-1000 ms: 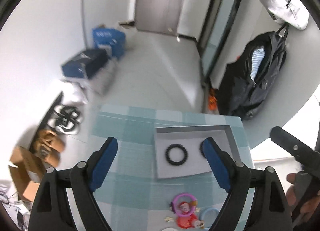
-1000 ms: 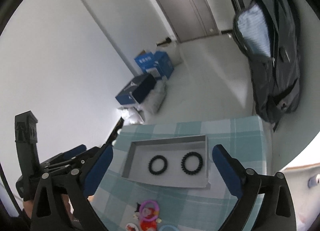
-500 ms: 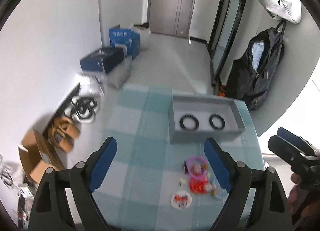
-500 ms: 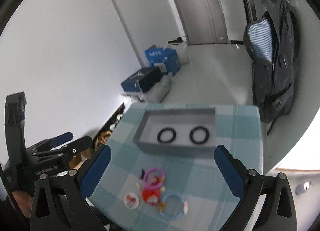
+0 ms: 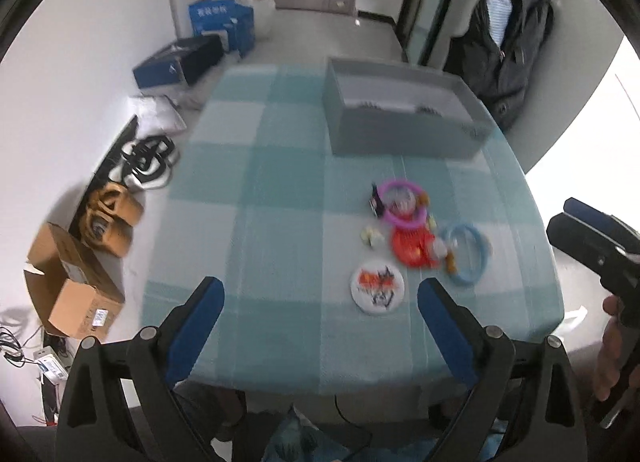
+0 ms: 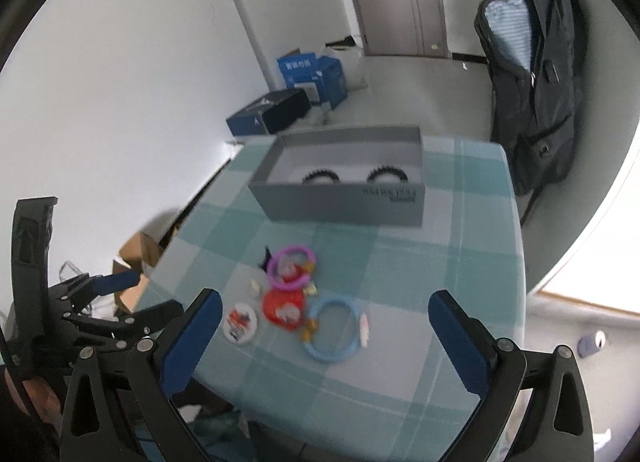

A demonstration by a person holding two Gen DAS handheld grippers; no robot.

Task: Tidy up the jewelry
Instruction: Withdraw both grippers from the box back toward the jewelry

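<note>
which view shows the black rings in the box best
The right wrist view. It looks over the near wall of the box, so both black rings show as dark arcs on the white floor. In the left wrist view the same wall hides nearly all of them; only blurred dark slivers peek above its edge.

On the table (image 6: 460, 262) before you, the box (image 6: 344, 201) sits at the far end with two hair ties (image 6: 320, 177) inside; nearer you lie the ring (image 6: 291, 266), badge (image 6: 240, 321) and bracelet (image 6: 334, 332), close together.
</note>
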